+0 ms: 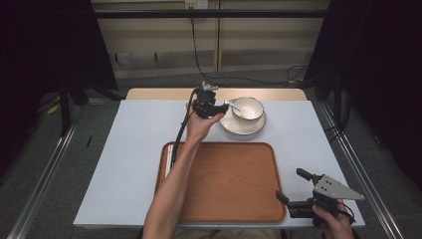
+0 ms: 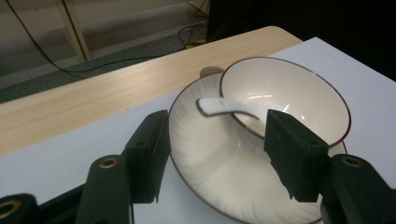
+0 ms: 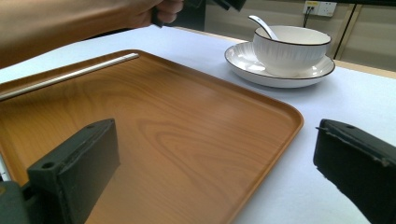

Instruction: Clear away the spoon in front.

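Nearest in the high view, the right gripper (image 1: 293, 195) rests wide apart beside the tray (image 1: 224, 181). Left gripper view: left gripper (image 2: 212, 154) half-narrowed, nothing pinched; the spoon (image 2: 222, 107) handle lies just beyond, probably untouched, leaning from the bowl (image 2: 285, 100). Next: advance, then close. Right gripper view: bowl on plate (image 3: 280, 70), far right.

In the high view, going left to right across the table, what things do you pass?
Chopsticks on the tray's left edge → left gripper → white bowl with spoon, on its plate → right gripper at the near right corner.
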Demonstrator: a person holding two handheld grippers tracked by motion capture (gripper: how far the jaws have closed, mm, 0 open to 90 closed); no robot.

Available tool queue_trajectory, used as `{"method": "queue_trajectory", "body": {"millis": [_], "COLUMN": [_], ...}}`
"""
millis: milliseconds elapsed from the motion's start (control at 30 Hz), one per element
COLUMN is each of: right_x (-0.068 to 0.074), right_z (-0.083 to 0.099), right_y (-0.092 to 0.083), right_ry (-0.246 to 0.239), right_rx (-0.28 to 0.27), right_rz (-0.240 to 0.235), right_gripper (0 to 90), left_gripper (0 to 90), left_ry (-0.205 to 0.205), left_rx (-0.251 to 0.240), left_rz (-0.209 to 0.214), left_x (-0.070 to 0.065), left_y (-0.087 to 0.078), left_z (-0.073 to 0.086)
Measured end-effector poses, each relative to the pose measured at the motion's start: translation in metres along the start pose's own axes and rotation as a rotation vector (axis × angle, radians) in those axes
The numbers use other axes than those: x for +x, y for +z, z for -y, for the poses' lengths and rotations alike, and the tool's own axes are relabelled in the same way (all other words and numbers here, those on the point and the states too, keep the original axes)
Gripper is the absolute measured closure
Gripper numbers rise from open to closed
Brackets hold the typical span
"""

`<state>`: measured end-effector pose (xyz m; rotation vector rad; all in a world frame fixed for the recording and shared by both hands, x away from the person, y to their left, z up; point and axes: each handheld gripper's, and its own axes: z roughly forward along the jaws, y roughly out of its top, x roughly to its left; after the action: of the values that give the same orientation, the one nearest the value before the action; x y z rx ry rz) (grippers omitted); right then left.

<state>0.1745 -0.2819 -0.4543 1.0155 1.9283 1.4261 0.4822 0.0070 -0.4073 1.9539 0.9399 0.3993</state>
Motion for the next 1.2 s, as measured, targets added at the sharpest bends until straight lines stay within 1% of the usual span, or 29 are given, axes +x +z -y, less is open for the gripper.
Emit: {"method": "queue_trajectory", "body": {"millis": [33,67,100,167,200,267,300,333,367,433,467,500,533,567,600,667,700,733,767,833,867,900,933,967,1033,1067,1100,1167,1200], "right_x": [0.000,0.001,0.000,0.000,0.000,0.000,0.000,0.000,0.000,0.000,0.000,0.000,-0.001,-0.001,-0.001,-0.001,-0.001,-0.001,-0.001,-0.001,-0.001,-0.001,-0.001,-0.001,-0.001,-0.001,-0.001,-0.001,-0.001], "right_z": [0.000,0.000,0.000,0.000,0.000,0.000,0.000,0.000,0.000,0.000,0.000,0.000,0.001,0.001,0.001,0.001,0.001,0.001,0.001,0.001,0.001,0.001,0.001,0.001,0.001,0.001,0.001,0.001,0.001], "right_y": [0.000,0.000,-0.001,-0.001,-0.002,-0.002,-0.001,-0.001,-0.001,-0.001,-0.001,-0.002,-0.002,-0.002,-0.002,-0.002,-0.003,-0.003,-0.003,-0.003,-0.003,-0.003,-0.003,-0.003,-0.003,-0.003,-0.003,-0.002,-0.002], "right_ry": [0.000,0.000,-0.002,0.003,0.001,0.002,0.004,0.005,0.006,0.004,0.003,0.005,0.006,0.009,0.010,0.007,0.008,0.004,0.010,0.012,0.011,0.010,0.006,0.005,0.007,0.010,0.012,0.007,0.005], "right_rx": [0.000,-0.001,-0.002,-0.001,0.000,-0.001,-0.002,-0.002,-0.002,-0.004,-0.003,-0.005,-0.007,-0.009,-0.008,-0.007,-0.007,-0.008,-0.010,-0.012,-0.010,-0.009,-0.009,-0.009,-0.002,-0.001,-0.001,0.002,0.002], "right_rz": [-0.001,-0.001,-0.003,-0.004,-0.002,0.004,0.005,0.005,0.002,0.001,0.003,-0.002,-0.004,-0.004,-0.006,-0.006,-0.005,-0.005,-0.005,-0.005,-0.003,-0.006,-0.007,-0.005,-0.008,-0.007,-0.008,-0.009,-0.007], "right_gripper": [0.0,0.0,0.0,0.0,0.0,0.0,0.0,0.0,0.0,0.0,0.0,0.0,0.0,0.0,0.0,0.0,0.0,0.0,0.0,0.0,0.0,0.0,0.0,0.0,0.0,0.0,0.0,0.0,0.0], "left_gripper": [46.3,47.8,48.1,49.5,50.2,49.3,47.9,48.1,47.7,47.3,46.9,45.2,43.5,43.0,41.9,43.6,42.5,42.7,43.5,46.0,47.1,48.9,49.1,49.9,49.9,50.0,49.5,48.0,47.3], "left_ry": [0.001,0.001,-0.006,-0.012,-0.014,-0.009,-0.015,0.001,-0.002,0.006,0.027,0.032,0.044,0.052,0.058,0.068,0.064,0.049,0.059,0.069,0.064,0.075,0.074,0.081,0.073,0.082,0.085,0.097,0.092], "left_rx": [-0.003,-0.006,-0.006,-0.004,-0.009,0.001,0.010,0.034,0.035,0.046,0.079,0.089,0.097,0.094,0.091,0.089,0.091,0.078,0.087,0.097,0.116,0.131,0.131,0.144,0.149,0.152,0.160,0.166,0.168], "left_rz": [-0.021,-0.028,-0.011,-0.002,0.010,0.027,0.013,0.015,0.030,0.034,0.011,-0.006,0.006,0.019,0.008,0.001,-0.003,0.006,0.011,-0.014,0.008,-0.003,-0.009,0.002,0.015,0.008,0.015,0.011,0.015], "left_x": [0.000,0.001,0.002,0.005,0.005,0.006,0.004,0.005,0.004,0.001,-0.003,-0.007,-0.010,-0.012,-0.015,-0.016,-0.016,-0.016,-0.015,-0.016,-0.015,-0.014,-0.014,-0.013,-0.013,-0.013,-0.013,-0.014,-0.014], "left_y": [0.002,0.004,0.005,0.009,0.010,0.016,0.019,0.022,0.025,0.030,0.034,0.038,0.040,0.042,0.045,0.049,0.050,0.051,0.051,0.053,0.054,0.055,0.055,0.055,0.055,0.055,0.055,0.056,0.057], "left_z": [-0.002,-0.005,-0.007,-0.011,-0.012,-0.015,-0.015,-0.016,-0.017,-0.017,-0.018,-0.017,-0.017,-0.018,-0.018,-0.021,-0.022,-0.022,-0.022,-0.021,-0.020,-0.019,-0.017,-0.017,-0.016,-0.017,-0.017,-0.019,-0.019]}}
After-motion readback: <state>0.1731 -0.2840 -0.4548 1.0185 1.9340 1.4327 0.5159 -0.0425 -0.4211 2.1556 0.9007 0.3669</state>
